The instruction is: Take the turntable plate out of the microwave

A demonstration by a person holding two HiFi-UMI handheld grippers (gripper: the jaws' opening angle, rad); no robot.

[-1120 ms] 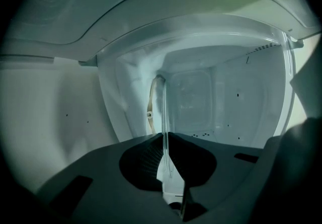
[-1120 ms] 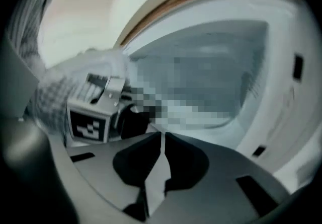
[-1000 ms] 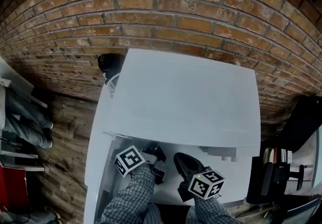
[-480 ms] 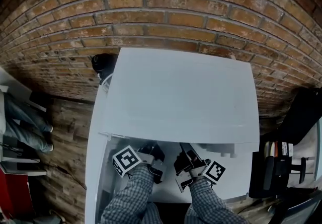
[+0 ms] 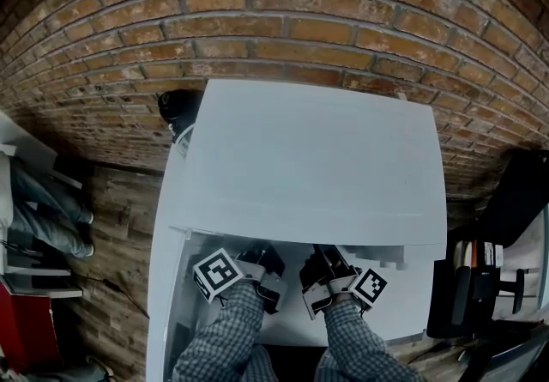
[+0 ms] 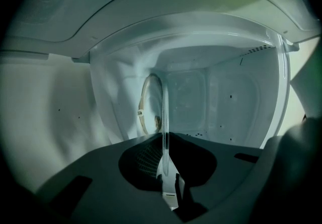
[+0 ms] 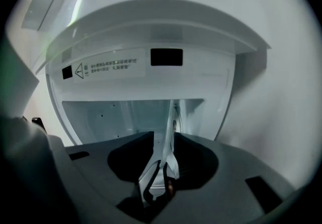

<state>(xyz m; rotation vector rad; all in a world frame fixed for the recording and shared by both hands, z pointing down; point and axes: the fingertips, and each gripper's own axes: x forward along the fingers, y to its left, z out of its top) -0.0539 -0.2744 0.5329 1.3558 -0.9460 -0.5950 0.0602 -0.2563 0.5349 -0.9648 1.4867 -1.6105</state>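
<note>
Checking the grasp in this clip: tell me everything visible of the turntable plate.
The turntable plate is clear glass, seen edge-on as a thin pale line inside the white microwave cavity. The left gripper is shut on its rim. The right gripper, whose jaws have just been opening, has the rim between its jaws, seemingly without pressing it. Its face and underside cannot be made out.

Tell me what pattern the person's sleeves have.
A small check, dark and light grey; the sleeves show best in the head view.

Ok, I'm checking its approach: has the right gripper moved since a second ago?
Yes. The right gripper moved up-frame toward the microwave's front edge, rolling over; its jaws have just been opening, plate rim between them.
</note>
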